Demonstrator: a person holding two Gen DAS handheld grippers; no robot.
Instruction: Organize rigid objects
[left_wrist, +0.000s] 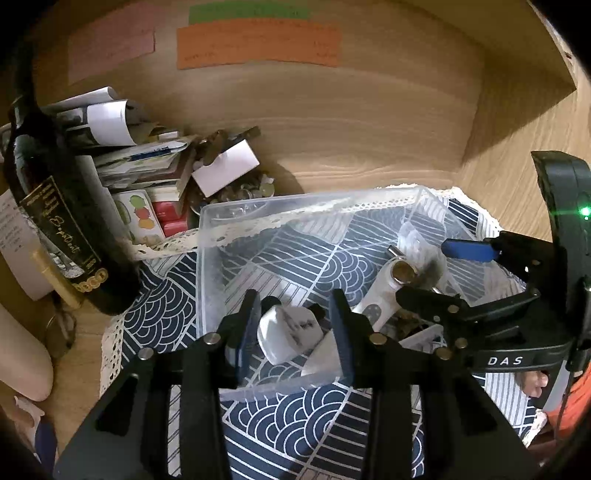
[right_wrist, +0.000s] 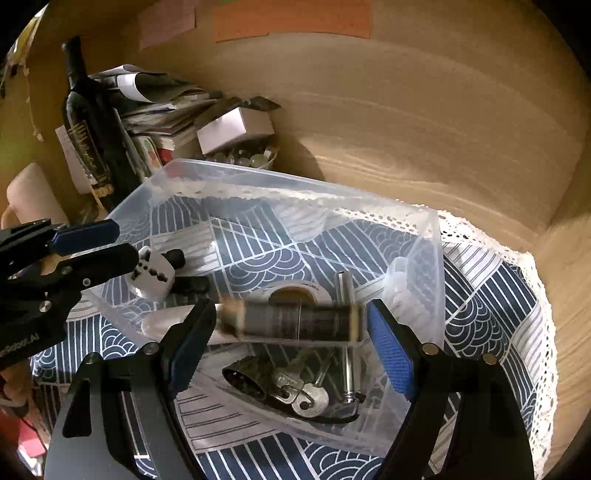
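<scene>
A clear plastic bin stands on a blue patterned cloth. My left gripper is open over the bin's near side, with a white plug adapter between its fingers but not touching them. My right gripper is open above the bin, and a blurred dark cylindrical object hangs between its fingers, seemingly loose. It shows in the left wrist view too. Keys, a metal bolt and a dark fob lie in the bin.
A dark wine bottle stands at the left beside stacked papers and boxes. A bowl of coins sits behind the bin. Wooden walls enclose the back and right. The lace-edged cloth covers the floor.
</scene>
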